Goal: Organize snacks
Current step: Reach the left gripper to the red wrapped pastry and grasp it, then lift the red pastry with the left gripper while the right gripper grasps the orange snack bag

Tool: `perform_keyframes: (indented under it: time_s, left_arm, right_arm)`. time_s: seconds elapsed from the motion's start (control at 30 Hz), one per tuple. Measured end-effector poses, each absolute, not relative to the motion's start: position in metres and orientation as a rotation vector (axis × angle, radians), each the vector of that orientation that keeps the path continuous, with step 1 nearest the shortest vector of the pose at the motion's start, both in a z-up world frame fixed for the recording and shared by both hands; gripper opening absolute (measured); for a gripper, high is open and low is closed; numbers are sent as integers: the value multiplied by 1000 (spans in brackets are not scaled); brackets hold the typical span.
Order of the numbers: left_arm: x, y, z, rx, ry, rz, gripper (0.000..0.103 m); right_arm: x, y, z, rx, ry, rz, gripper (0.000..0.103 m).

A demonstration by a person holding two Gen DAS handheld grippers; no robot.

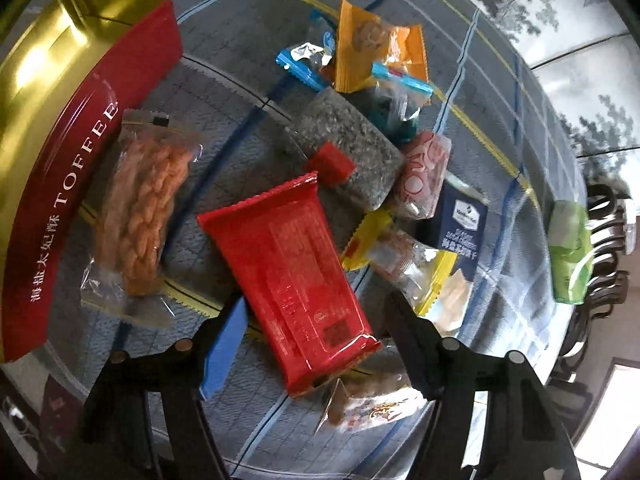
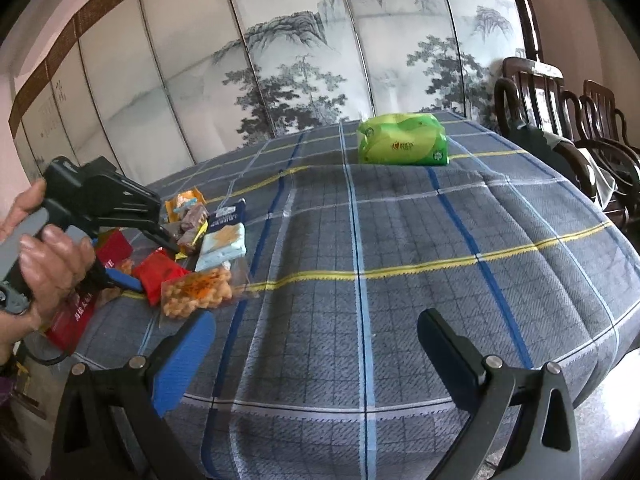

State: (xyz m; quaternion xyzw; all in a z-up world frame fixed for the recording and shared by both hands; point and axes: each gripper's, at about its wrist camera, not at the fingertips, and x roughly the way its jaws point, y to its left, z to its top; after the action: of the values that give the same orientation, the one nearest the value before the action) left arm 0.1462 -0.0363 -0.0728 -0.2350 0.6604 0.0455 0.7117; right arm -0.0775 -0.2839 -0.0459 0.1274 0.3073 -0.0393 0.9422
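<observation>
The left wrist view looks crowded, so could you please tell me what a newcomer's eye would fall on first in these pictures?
First comes the big red snack packet, lying on the checked tablecloth between the left gripper's jaws. Beside it, at the picture's left edge, curves the red and gold toffee tin, with a jumble of small wrapped snacks beyond. In the right wrist view a bright green tissue pack sits alone at the table's far side.

left tool (image 1: 316, 340): black arms, blue pads, silver screws | right tool (image 2: 316, 344): black arms, blue pads, silver screws | handle: grey grip, black cable
</observation>
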Motion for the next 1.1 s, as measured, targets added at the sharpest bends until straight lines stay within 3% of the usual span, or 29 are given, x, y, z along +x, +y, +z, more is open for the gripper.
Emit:
perform_keyframes:
  time_s: [0.07, 0.13, 0.33, 0.77, 1.1]
  left_arm:
    - [147, -41, -73, -477, 1473, 119, 65]
    - [148, -42, -72, -436, 1486, 153, 52]
    - [153, -31, -70, -419, 1528, 171, 44]
    - [108, -6, -62, -193, 1400, -48, 41]
    - [66, -8, -37, -160, 1302, -153, 41]
  right_arm:
    - [-77, -285, -44, 254, 626, -83, 103]
    - [-76, -288, -44, 261, 625, -87, 103]
    - [-74, -298, -50, 308, 648, -89, 103]
    - [-81, -300, -40, 279, 646, -86, 103]
    - [-51, -259, -42, 361, 787, 105, 103]
